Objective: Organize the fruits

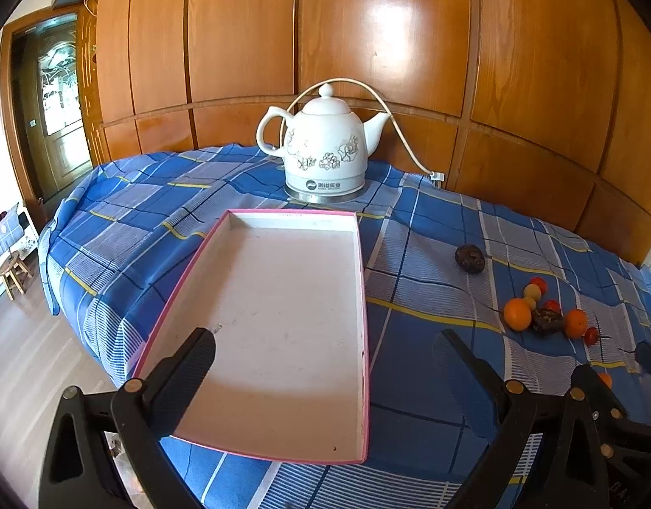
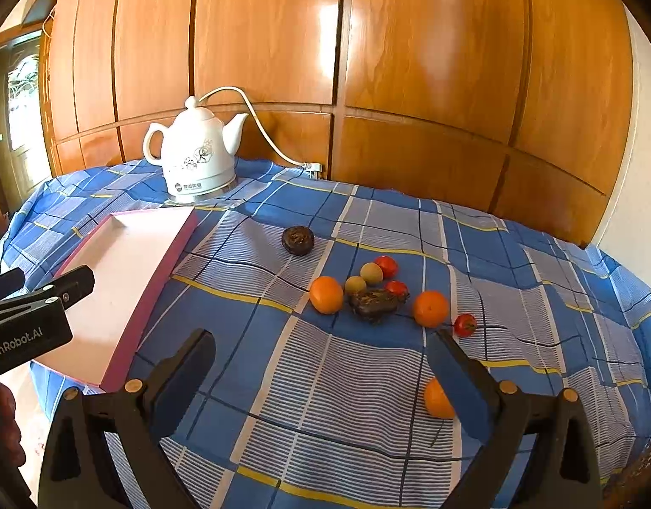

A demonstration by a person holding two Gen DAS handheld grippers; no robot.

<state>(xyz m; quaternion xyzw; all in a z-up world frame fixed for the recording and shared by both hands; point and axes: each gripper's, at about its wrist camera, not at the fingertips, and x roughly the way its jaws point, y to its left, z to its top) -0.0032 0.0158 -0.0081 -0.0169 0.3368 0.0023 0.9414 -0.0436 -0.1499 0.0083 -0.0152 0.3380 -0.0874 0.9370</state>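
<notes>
Right gripper [image 2: 321, 364] wide over cloth, orange [image 2: 436, 398] beside finger; left gripper [image 1: 325, 364] wide over tray [image 1: 257, 216].

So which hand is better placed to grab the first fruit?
Right. The right gripper is open, with an orange beside its fingers. The left gripper hangs over the empty tray.

Blue plaid cloth [image 2: 325, 381], pink-rimmed white tray [image 1: 283, 297]

Looks like home, lived-in room. Glossy wood-panelled wardrobe wall [image 1: 368, 42] at 12 o'clock, plaid cloth [image 2: 325, 381] over table, ceramic electric kettle [image 1: 323, 144], little wooden stool [image 1: 13, 273] and glass-paned door [image 1: 58, 85] at 9 o'clock.
</notes>
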